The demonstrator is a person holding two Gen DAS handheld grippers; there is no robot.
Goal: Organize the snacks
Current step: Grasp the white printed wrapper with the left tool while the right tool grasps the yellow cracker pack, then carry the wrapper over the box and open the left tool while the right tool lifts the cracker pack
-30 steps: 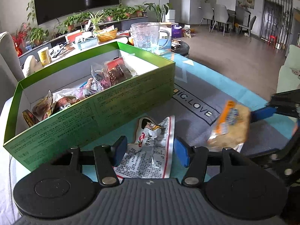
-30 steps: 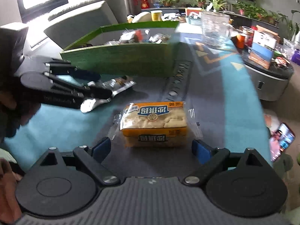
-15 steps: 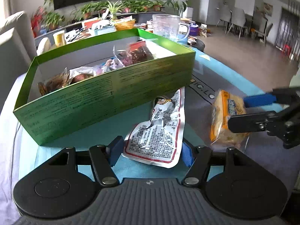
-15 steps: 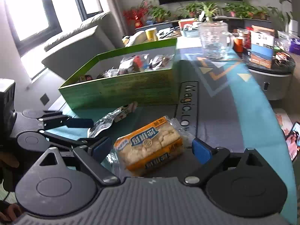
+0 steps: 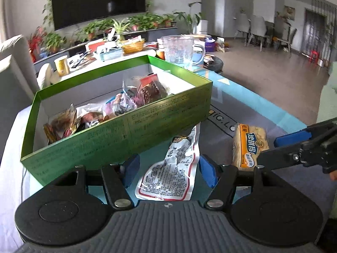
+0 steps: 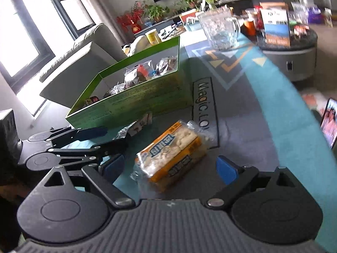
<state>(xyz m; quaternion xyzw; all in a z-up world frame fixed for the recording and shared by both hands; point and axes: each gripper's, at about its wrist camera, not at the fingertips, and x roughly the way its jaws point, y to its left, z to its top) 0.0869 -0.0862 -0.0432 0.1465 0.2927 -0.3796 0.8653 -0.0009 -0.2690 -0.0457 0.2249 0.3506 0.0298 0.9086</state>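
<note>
An open green box [image 5: 118,139] of wrapped snacks stands on the blue and grey mat; its wall also shows in the right wrist view [image 6: 137,101]. A white and red snack packet [image 5: 170,168] lies flat in front of it, between the pads of my open left gripper [image 5: 168,171]. To its right lies a yellow cake packet [image 5: 250,145], straddled by my right gripper [image 5: 267,151]. In the right wrist view that cake packet [image 6: 172,158] sits tilted between the wide-open pads of the right gripper [image 6: 170,168], neither pressing on it. The left gripper [image 6: 117,137] reaches in from the left.
A glass jug [image 5: 179,50] stands beyond the box, also in the right wrist view [image 6: 219,31]. A grey sofa [image 6: 80,63] lies left of the table, a cluttered round side table [image 6: 290,48] to the right, and a phone [image 6: 328,122] sits by the mat's right edge.
My right gripper has rolled, so the cake packet now looks tilted between its pads. The left jaws have opened a little around the white packet. Both packets stay on the mat.
</note>
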